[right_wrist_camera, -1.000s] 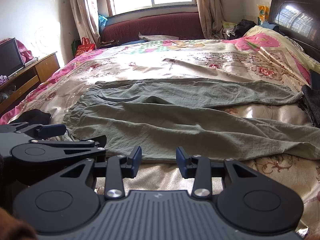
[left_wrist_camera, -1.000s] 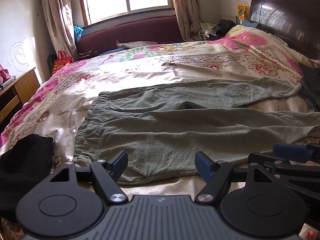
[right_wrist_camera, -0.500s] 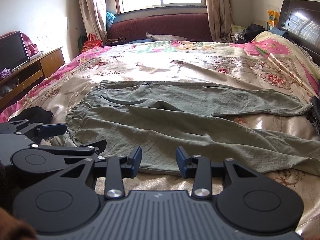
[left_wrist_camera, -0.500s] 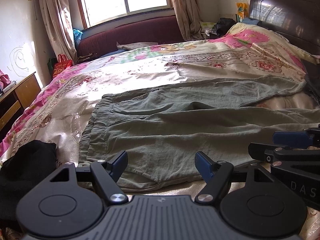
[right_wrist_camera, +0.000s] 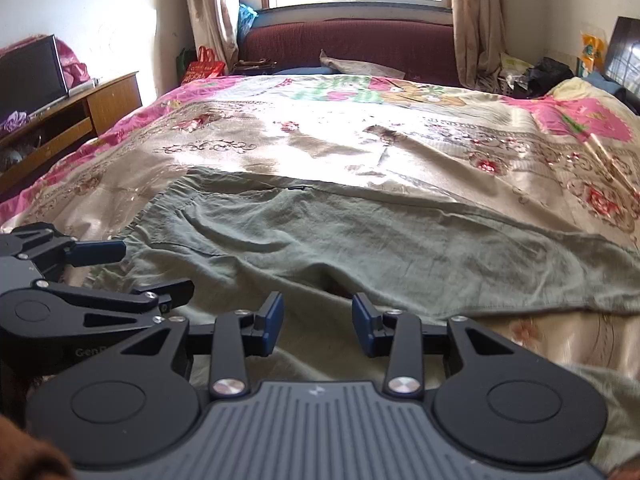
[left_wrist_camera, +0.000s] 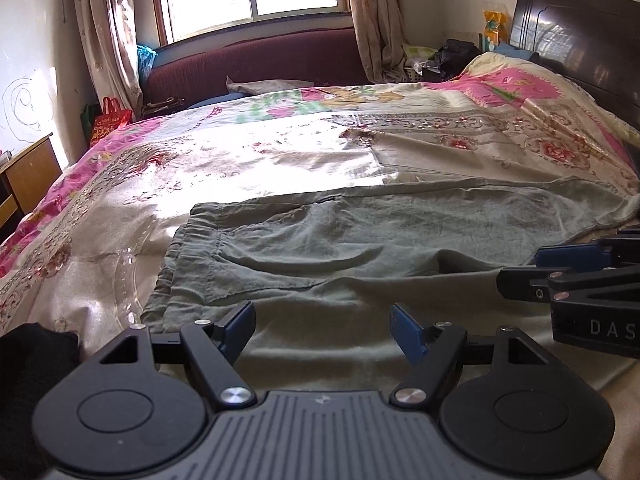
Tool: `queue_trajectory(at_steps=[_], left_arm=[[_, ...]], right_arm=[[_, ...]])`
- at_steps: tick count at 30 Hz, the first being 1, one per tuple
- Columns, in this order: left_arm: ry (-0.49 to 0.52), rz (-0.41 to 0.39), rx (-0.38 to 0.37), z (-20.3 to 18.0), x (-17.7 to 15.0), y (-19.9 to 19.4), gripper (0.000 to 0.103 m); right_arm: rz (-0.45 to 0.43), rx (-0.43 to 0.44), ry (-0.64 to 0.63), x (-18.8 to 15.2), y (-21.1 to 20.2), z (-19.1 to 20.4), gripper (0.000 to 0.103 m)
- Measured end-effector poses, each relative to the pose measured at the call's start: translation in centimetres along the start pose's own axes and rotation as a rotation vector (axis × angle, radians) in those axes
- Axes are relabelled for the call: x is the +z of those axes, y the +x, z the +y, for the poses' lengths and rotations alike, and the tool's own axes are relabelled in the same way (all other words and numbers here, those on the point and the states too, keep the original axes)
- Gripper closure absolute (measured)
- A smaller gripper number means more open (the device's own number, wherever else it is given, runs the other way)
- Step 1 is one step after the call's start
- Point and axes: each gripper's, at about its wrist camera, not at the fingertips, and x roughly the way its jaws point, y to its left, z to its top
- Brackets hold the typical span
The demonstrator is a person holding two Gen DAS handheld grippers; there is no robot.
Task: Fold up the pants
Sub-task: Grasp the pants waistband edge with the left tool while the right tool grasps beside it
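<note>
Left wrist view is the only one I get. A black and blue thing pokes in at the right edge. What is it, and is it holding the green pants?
Observer: That is the right gripper. Its own camera shows its jaws apart, gripping nothing, over the near edge of the pants.
Operator: I glimpse a wooden cabinet on the left. Anything on it?
Observer: Yes, a dark screen stands on the wooden cabinet.
Operator: Does my own gripper show up from the other side?
Observer: It does. The left gripper sits at the lower left of the right wrist view, jaws apart, by the waist end of the pants.
</note>
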Motion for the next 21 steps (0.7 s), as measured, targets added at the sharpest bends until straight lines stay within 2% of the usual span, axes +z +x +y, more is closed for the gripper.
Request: queue_trajectory(at_steps=[11,15,18,21], left_arm=[[0.023,0.063,-0.035,7.1,5.4,11.4,0.017],[0.076,0.061,-0.067,9.2,7.4,14.4,0.017],[0.126,0.098,-0.096,10.5,8.7,16.9,0.017],[0.126,0.146,-0.118,12.2,9.6,19.0,0.017]], right_arm=[[0.102,0.071,-0.24,9.3,12.3,-0.9,0.064],[0.148,0.076,-0.307,11.2,15.6,-1.6,0.064],[0.184,0.082,-0.347,12.4,17.5,-2.2,0.064],[0.218,0.101,-0.376,13.2,19.1,-3.0,0.064]])
